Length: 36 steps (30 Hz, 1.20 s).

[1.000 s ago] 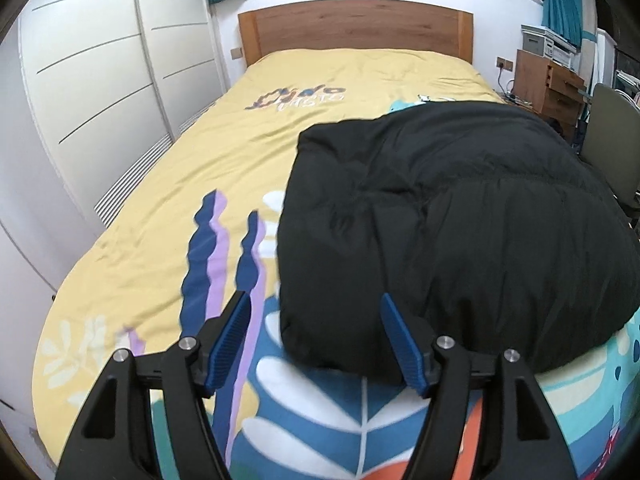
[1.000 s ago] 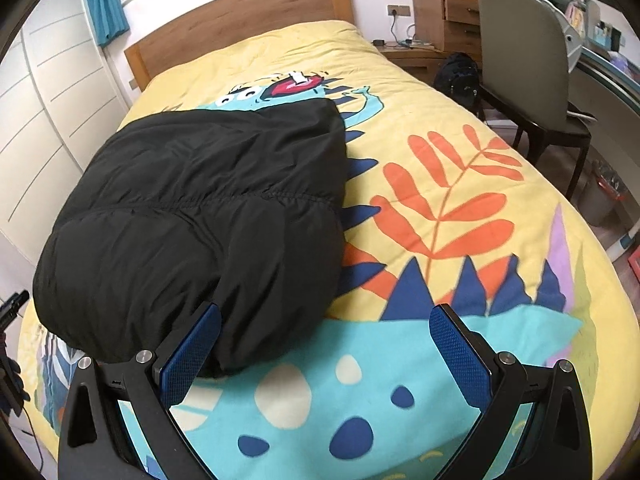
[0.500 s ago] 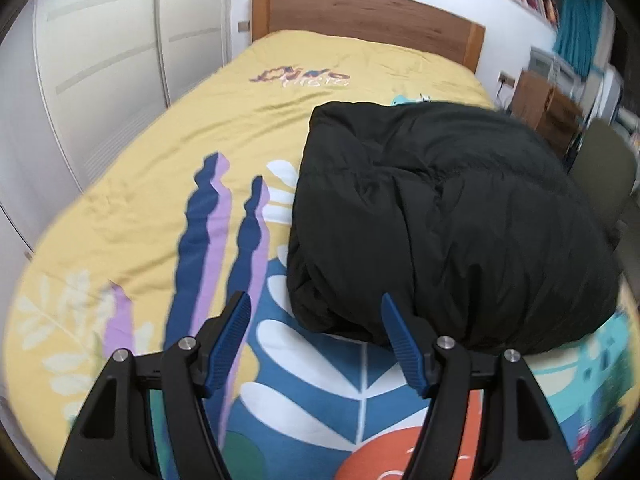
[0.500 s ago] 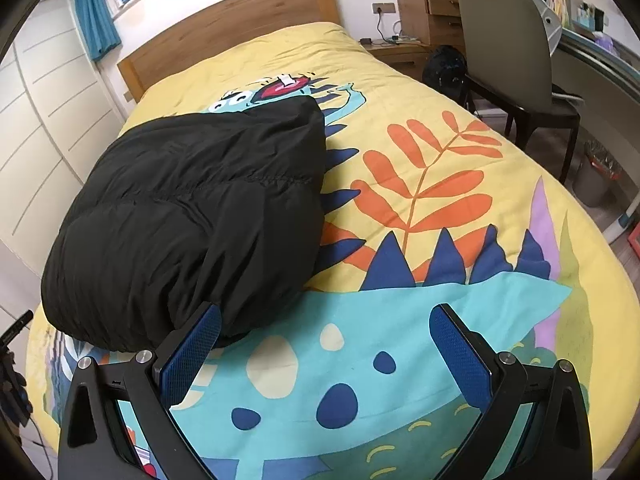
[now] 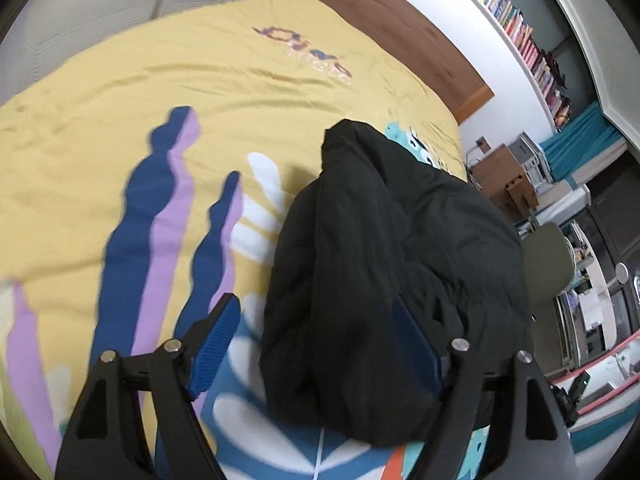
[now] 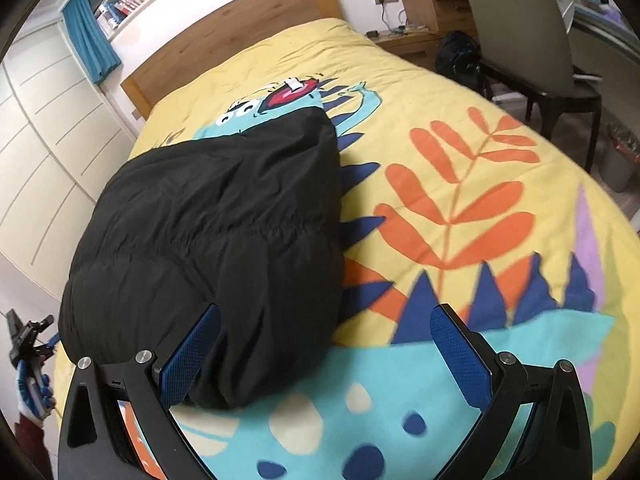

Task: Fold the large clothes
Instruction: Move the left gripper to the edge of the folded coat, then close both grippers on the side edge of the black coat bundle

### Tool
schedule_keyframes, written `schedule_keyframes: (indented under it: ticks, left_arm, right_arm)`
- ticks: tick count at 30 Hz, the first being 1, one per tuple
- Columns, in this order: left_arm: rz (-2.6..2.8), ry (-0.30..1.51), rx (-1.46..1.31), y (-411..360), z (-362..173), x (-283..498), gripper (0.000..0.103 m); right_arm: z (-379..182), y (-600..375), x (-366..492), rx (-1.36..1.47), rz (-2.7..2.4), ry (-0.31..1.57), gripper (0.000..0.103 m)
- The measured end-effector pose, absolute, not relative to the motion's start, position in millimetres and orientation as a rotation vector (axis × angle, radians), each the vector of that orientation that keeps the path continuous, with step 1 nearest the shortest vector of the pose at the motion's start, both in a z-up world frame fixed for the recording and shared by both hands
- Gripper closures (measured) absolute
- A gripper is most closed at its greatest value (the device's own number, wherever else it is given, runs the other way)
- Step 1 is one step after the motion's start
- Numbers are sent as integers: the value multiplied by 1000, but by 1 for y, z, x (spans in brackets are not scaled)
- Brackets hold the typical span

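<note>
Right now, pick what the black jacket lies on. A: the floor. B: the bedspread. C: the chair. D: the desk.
B: the jacket is bundled on the printed yellow bedspread, near its foot end, with both open grippers, left and right, at its near edge.

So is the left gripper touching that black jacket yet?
Touching. In the left wrist view the jacket bulges between the open left gripper and drapes over its right finger.
</note>
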State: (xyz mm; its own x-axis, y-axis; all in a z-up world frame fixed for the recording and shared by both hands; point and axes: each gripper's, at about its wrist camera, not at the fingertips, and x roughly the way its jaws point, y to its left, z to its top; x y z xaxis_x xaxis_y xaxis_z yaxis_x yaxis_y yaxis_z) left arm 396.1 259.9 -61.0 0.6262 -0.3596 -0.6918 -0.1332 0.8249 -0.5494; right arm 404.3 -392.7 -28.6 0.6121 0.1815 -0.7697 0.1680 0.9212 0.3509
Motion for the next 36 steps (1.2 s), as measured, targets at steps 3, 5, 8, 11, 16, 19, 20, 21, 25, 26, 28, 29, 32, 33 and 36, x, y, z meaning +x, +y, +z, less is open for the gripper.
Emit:
schedule_keyframes:
  ticks: [3,5,8,11,16,19,20,21,25,26,28,29,32,33,36]
  left_arm:
    - [-174,938,-609,259,-74,429,26]
    - [-191,964,-625,260,-86,448,26]
    - [-216,1007,-642,261,-110,474,25]
    - [-250,1034,-665,262,-130,490,12]
    - [-343,1061,-767,266,-161,509,3]
    - [-399,1057,-819,269,-170,514,1]
    - [-417,1056,-844,271,-173,515,1]
    - [-451,1055,-880,272,-175,516,1]
    - [-650,1080,-958,252,-183,517,1]
    - [-686,1097,-952,242,-185,517,1]
    - [-709,1115,-952,231,-186,519,1]
    - [-722,1116,-961,229,-186,520,1]
    - [-730,1112,-1002,228,-191,525,0]
    - [-728,1111,-1009,228,-193,526,0]
    - [-719,1111,-985,223,-197,529,0]
  right_arm:
    - [-37,-389,428,416,21,937,1]
    - [-46,-388,444,436,34,952,0]
    - [-62,-387,463,472,53,971,0]
    - [-82,-387,479,515,83,1013,1]
    - [-114,-400,495,677,174,1039,0]
    - [-134,-405,504,773,251,1057,0]
    - [-141,-406,506,808,279,1058,0]
    - [-145,-406,508,823,296,1055,0]
    - [-154,-399,518,893,407,1066,0]
    - [-155,-393,522,915,456,1075,0]
    - [-156,-379,528,923,542,1089,0]
    - [-155,-372,531,921,581,1086,0]
    - [-158,-362,538,928,638,1084,0]
    - [-160,-362,540,931,644,1086,0]
    - [-167,-361,543,934,651,1097,0]
